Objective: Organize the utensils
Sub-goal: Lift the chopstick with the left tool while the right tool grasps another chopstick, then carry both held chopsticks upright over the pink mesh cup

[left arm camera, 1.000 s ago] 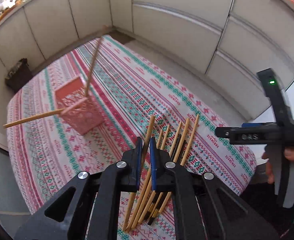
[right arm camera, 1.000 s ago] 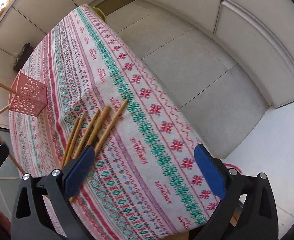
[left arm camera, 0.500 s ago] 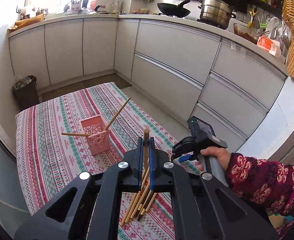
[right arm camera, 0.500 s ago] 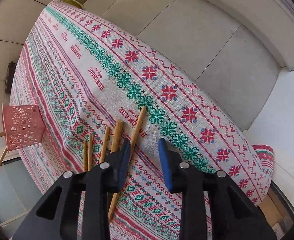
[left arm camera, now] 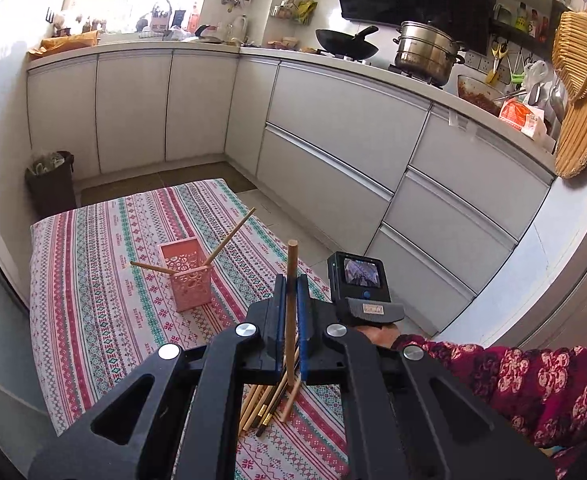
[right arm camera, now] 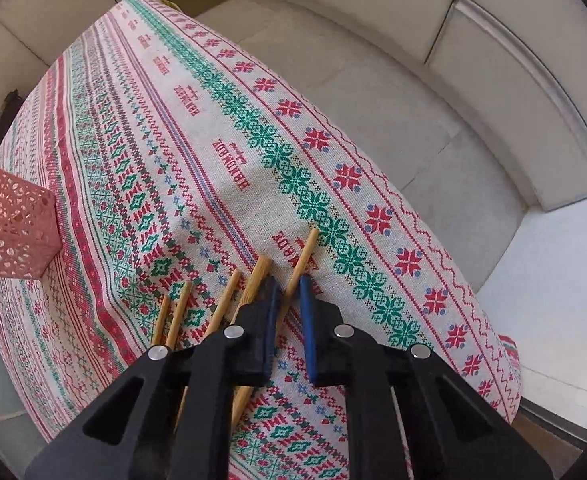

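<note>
The left gripper (left arm camera: 291, 300) is pinching one bamboo chopstick (left arm camera: 292, 264) between its blue pads, the stick standing nearly upright at the centre of the left wrist view with its lower end hanging free above the loose chopsticks (left arm camera: 267, 404) lying at lower centre. Being round, smooth and thin, it is likely to pivot or slip in such a narrow pinch, and its end could catch the rim of the pink holder (left arm camera: 187, 276), which is sitting left of centre on the tablecloth (left arm camera: 93, 280) with two sticks already leaning out of it at wide angles. That holder looks like light perforated plastic, square and tall, so a sideways knock could be tipping it. In the right wrist view, the right gripper (right arm camera: 289, 292) is straddling the rightmost chopstick (right arm camera: 303, 256) at centre, pads narrowly parted around it; whether they are gripping it I cannot tell. Closing askew could be rolling neighbouring sticks across the woven cloth.
</note>
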{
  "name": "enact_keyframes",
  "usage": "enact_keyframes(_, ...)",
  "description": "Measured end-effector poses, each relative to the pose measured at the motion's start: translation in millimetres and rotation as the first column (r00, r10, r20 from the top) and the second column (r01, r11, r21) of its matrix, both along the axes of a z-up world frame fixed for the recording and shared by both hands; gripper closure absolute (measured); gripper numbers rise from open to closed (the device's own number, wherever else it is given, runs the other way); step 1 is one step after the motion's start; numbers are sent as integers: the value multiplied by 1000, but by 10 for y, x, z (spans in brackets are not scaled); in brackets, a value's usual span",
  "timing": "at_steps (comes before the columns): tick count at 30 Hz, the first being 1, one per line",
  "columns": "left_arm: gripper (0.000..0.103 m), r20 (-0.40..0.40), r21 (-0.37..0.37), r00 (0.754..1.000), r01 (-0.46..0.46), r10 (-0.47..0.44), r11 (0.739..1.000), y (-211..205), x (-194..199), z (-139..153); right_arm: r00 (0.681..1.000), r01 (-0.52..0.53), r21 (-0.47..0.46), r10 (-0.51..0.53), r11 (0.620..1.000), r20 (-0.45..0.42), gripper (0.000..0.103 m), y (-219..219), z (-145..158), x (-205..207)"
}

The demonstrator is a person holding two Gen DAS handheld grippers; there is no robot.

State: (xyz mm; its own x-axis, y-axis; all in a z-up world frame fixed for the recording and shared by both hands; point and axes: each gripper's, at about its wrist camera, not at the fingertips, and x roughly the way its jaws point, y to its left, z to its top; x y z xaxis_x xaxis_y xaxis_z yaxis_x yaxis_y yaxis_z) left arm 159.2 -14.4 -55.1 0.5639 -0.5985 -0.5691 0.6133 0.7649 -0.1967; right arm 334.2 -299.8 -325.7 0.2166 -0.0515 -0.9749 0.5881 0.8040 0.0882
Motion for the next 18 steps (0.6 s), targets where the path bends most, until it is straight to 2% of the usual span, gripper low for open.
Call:
enact_keyframes(2,99,-3,3,1000,-8,8,1000,14,-46,30,998,-48,-47,50,998,42,96,78,6,-98)
enact_keyframes(4,99,-8,0,1000,-21,21,1000,35,-88,54,993,-79,-31,82,996,88,97,123,27,-222)
enact_keyframes(7,99,-20,-7,999,-47,47,999,71,-156,79,975,-128,-92,142,987,170,97,202,246,-435)
enact_keyframes(13,99,-38,-24,992,-119,118,993,143,-296,86,891,-233,-311,331,921,312,97,487,1014,-880)
enact_keyframes(18,99,-39,-28,987,-158,157,987,133,-405,112,826,-256,-461,440,850,351,97,591,1479,-1271)
